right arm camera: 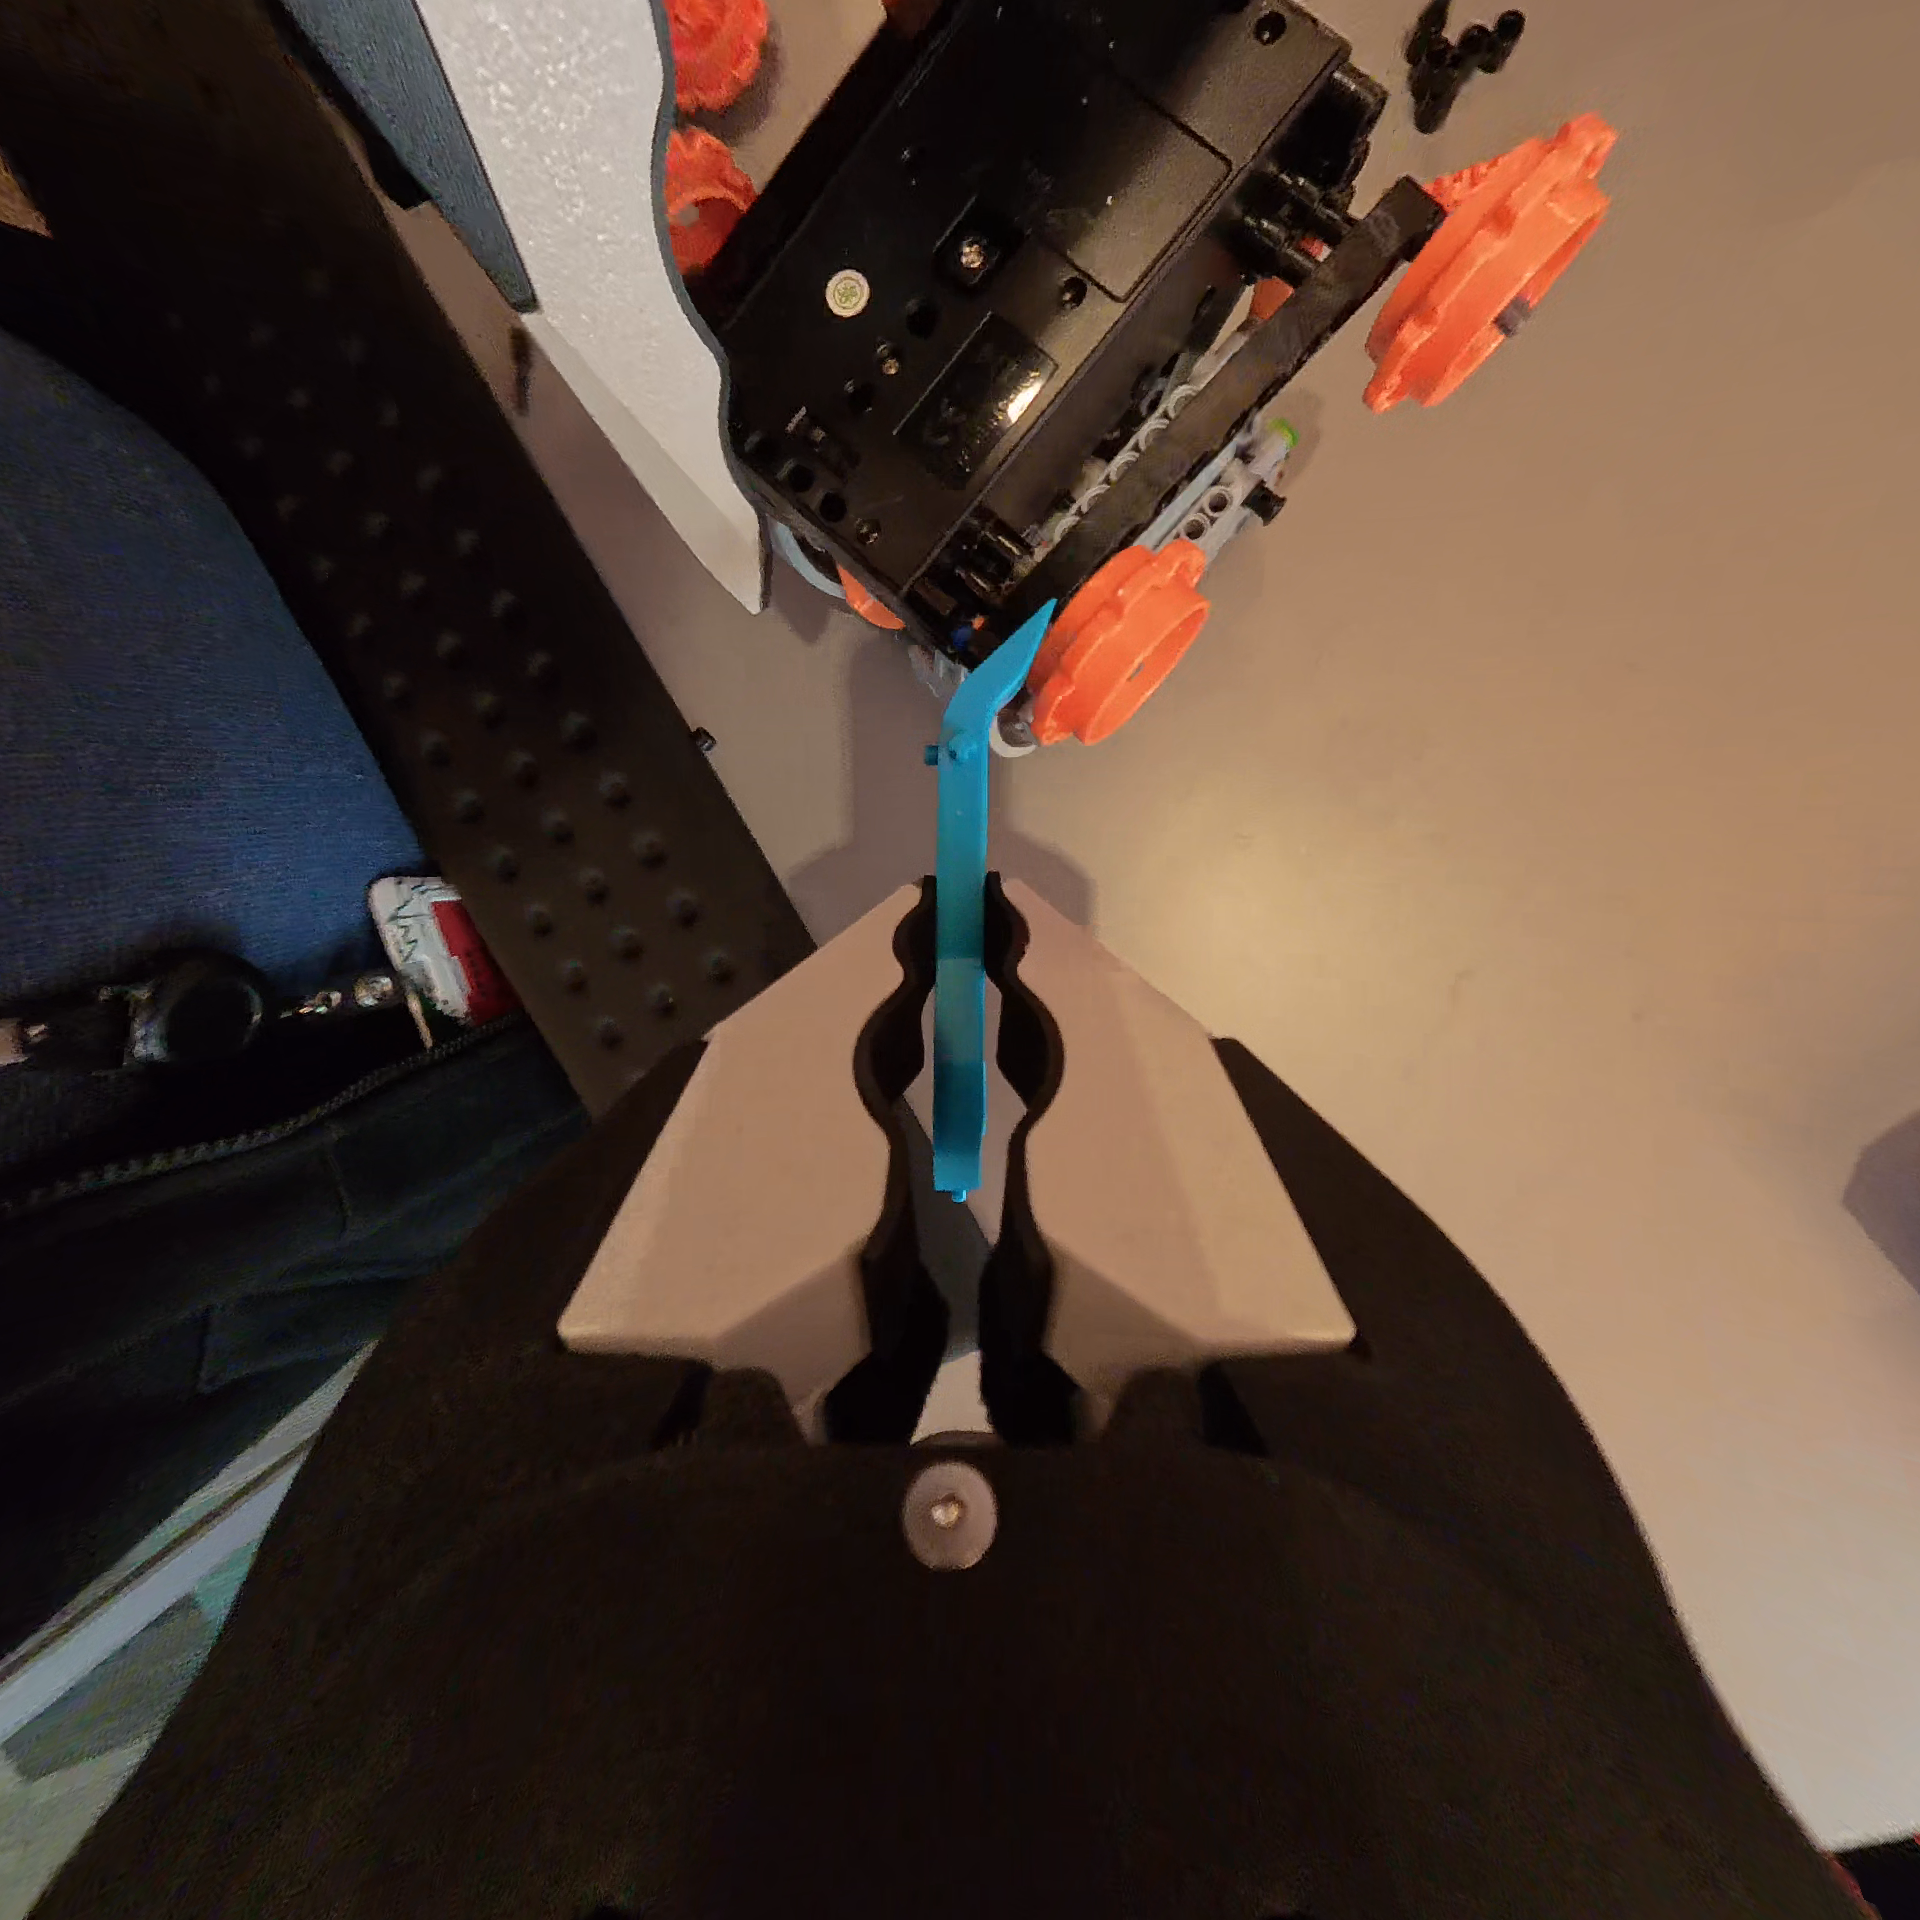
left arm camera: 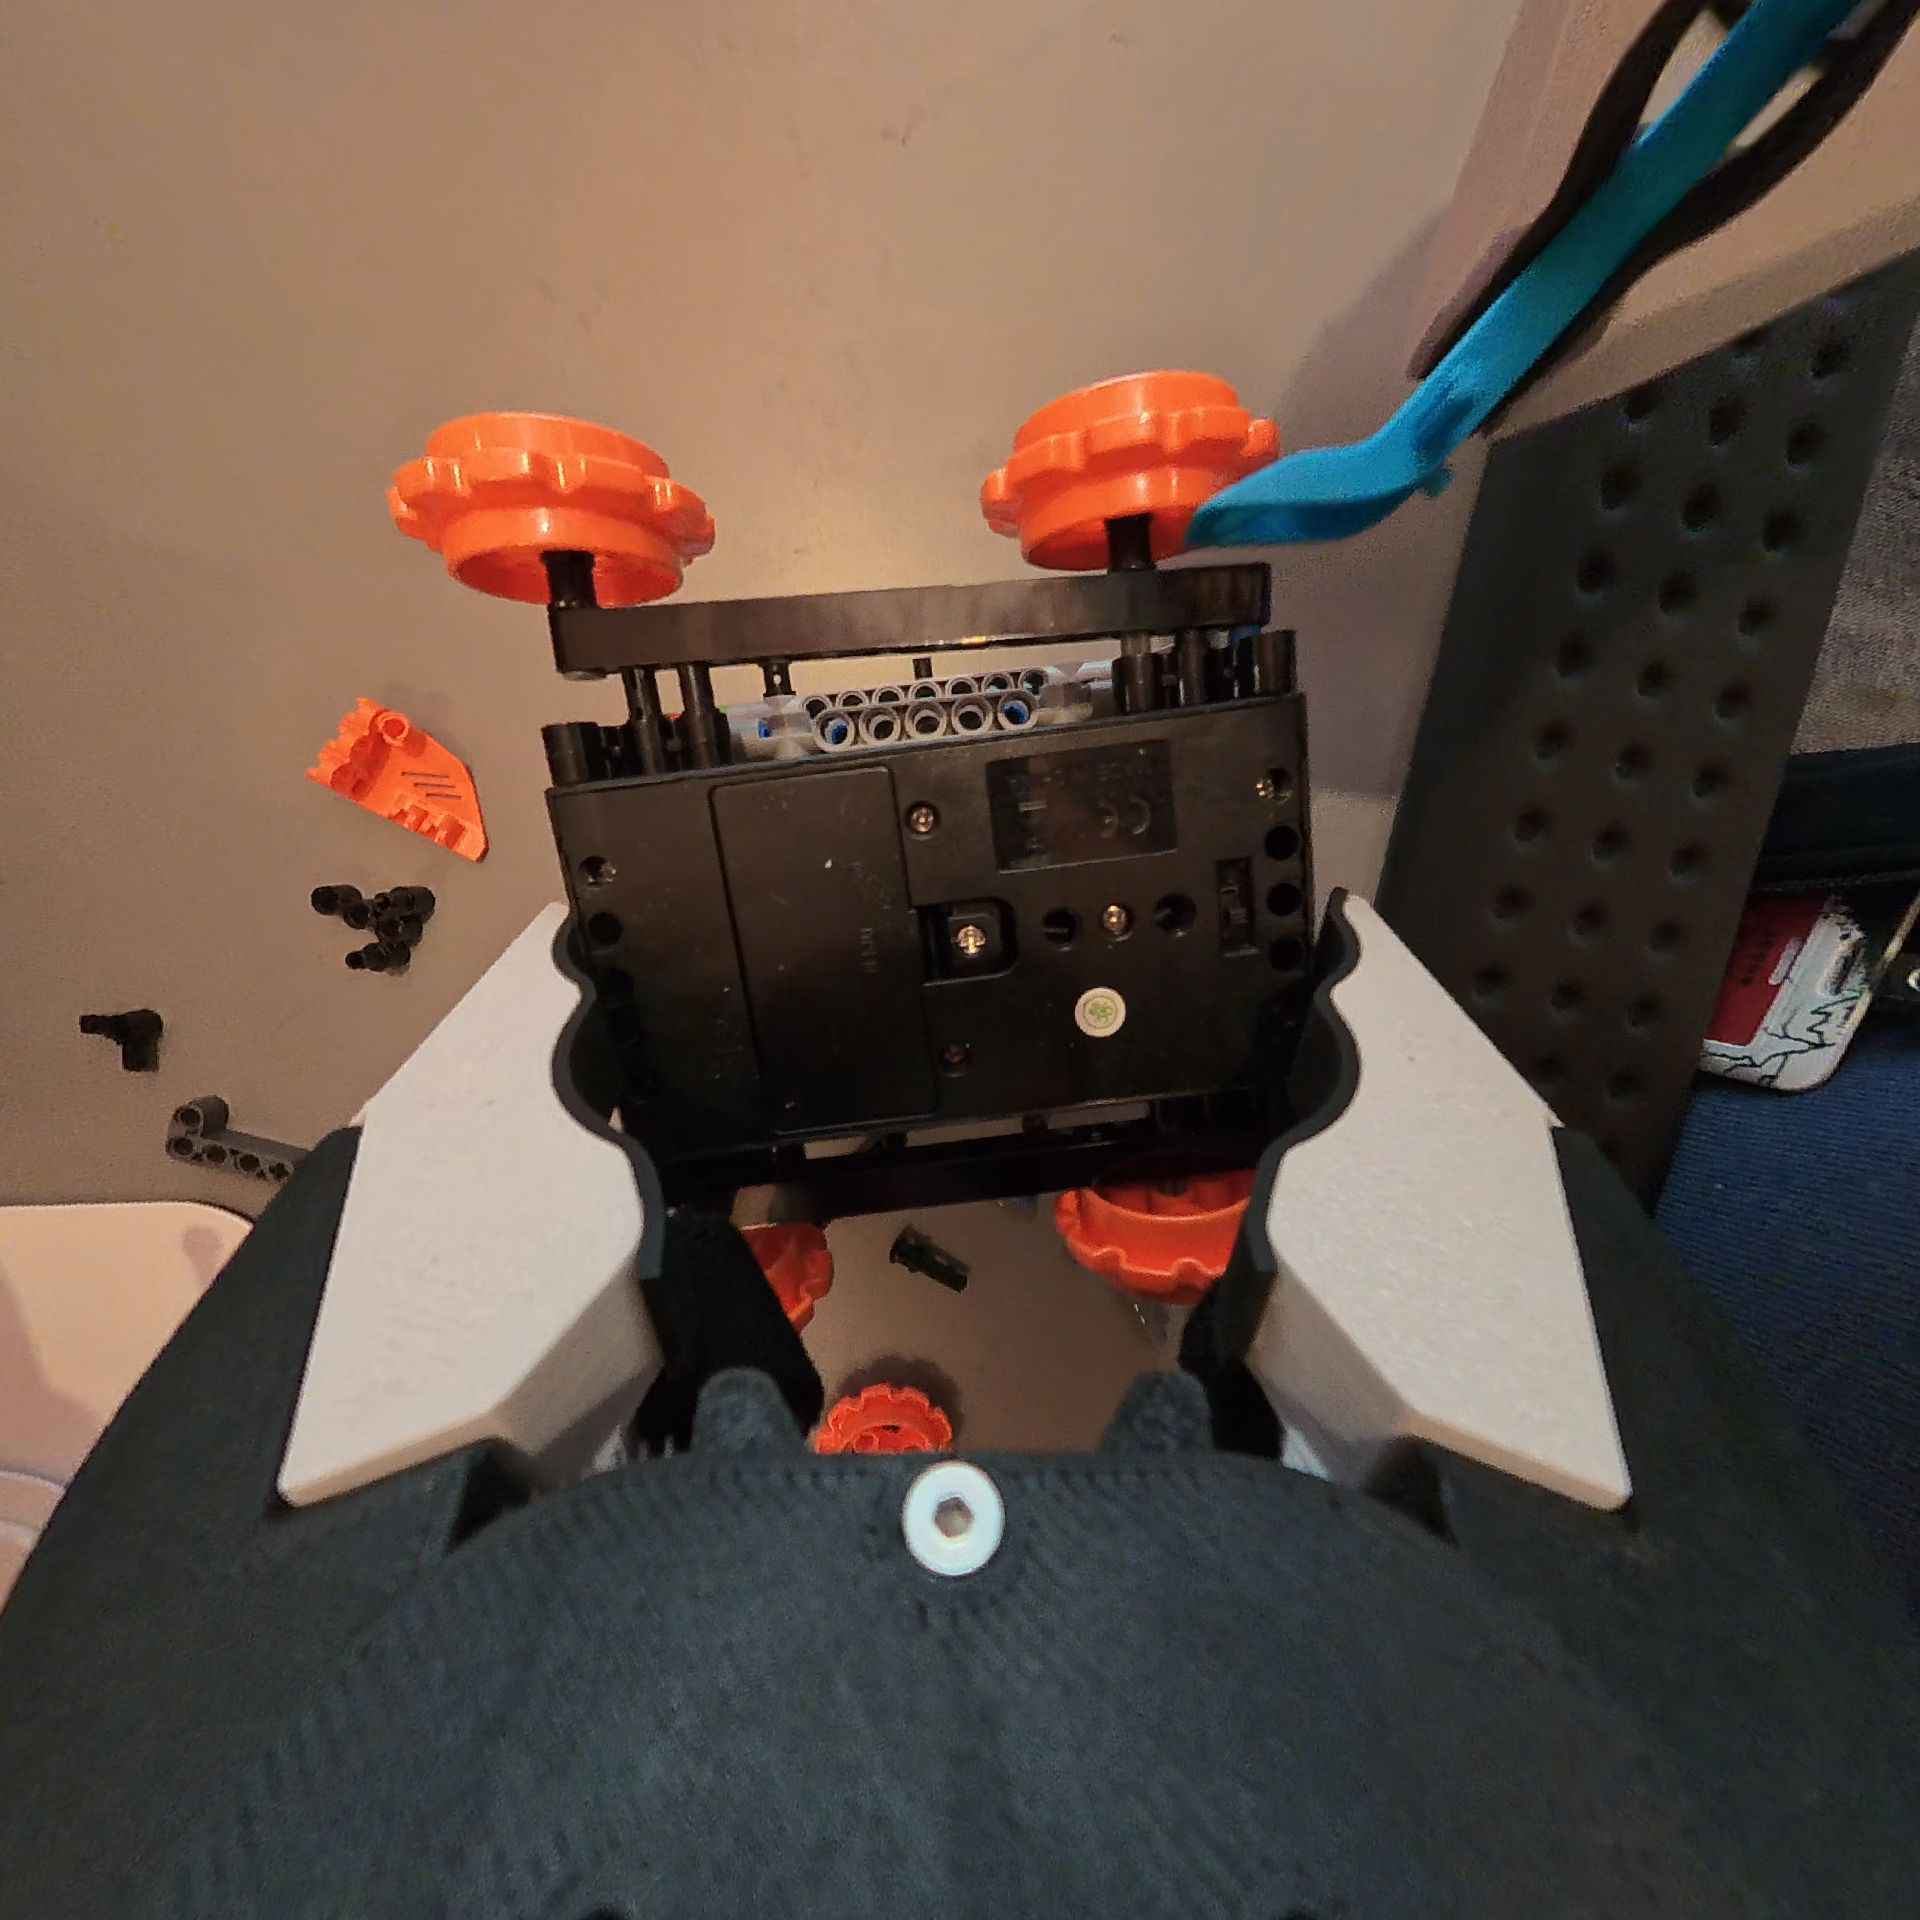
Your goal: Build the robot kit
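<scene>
My left gripper (left arm camera: 956, 935) is shut on a black battery-box model (left arm camera: 935, 935) and holds it by both sides above the table. The model has orange toothed wheels on black axles: one at the far left (left arm camera: 551, 520), one at the far right (left arm camera: 1132, 468). My right gripper (right arm camera: 961, 894) is shut on a blue pry tool (right arm camera: 961, 935). The tool's thin bent tip sits wedged between the model's corner (right arm camera: 977, 623) and the near orange wheel (right arm camera: 1122, 644). In the left wrist view the blue tool (left arm camera: 1351, 488) comes in from the upper right and touches the right wheel.
Loose parts lie on the beige table (left arm camera: 727, 260): an orange panel (left arm camera: 405, 779), black pins (left arm camera: 379, 920), a black elbow pin (left arm camera: 130, 1034), a grey beam (left arm camera: 223, 1138), small orange wheels (left arm camera: 883, 1423). A dark perforated panel (left arm camera: 1621, 727) stands right. A person's blue trousers (right arm camera: 156, 727) are nearby. The black elbow pin (left arm camera: 130, 1034) lies some 15 cm from my left tips, 30 cm from my right tips.
</scene>
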`<state>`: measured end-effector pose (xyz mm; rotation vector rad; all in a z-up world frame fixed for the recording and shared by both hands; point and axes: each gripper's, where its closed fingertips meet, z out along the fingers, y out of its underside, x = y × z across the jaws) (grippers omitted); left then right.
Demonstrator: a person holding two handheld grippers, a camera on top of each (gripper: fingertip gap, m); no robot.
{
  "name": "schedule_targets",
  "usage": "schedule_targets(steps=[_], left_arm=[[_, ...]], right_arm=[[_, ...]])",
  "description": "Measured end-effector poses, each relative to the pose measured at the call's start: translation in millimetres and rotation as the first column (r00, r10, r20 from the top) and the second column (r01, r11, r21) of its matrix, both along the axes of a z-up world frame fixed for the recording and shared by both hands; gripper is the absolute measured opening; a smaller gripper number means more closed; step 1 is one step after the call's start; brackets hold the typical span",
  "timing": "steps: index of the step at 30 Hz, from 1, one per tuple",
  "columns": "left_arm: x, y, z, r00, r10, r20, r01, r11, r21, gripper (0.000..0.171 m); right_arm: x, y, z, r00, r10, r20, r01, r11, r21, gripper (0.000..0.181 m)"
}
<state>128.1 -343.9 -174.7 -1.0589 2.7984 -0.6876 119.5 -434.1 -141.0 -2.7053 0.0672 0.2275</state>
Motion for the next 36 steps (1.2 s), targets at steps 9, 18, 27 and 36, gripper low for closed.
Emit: schedule_targets(steps=[9,18,27,36], left_arm=[[-14,-41,81,0.85,-0.257,0.46,0.302,0.953,-0.026,0.057],[-27,-55,86,0.719,-0.374,0.585,0.421,0.905,0.062,0.014],[-31,-62,101,0.882,-0.208,0.422,0.364,0.871,-0.331,0.012],[-9,-40,85,0.939,-0.068,0.336,0.178,0.935,-0.307,0.08]], right_arm=[[-24,14,45,0.922,0.116,-0.369,-0.049,0.981,0.185,0.005],[-35,22,57,0.847,0.215,-0.486,-0.091,0.96,0.266,0.007],[-19,34,66,0.944,0.244,0.223,-0.312,0.88,0.359,0.02],[5,25,51,0.929,0.27,0.254,-0.324,0.925,0.2,0.009]])
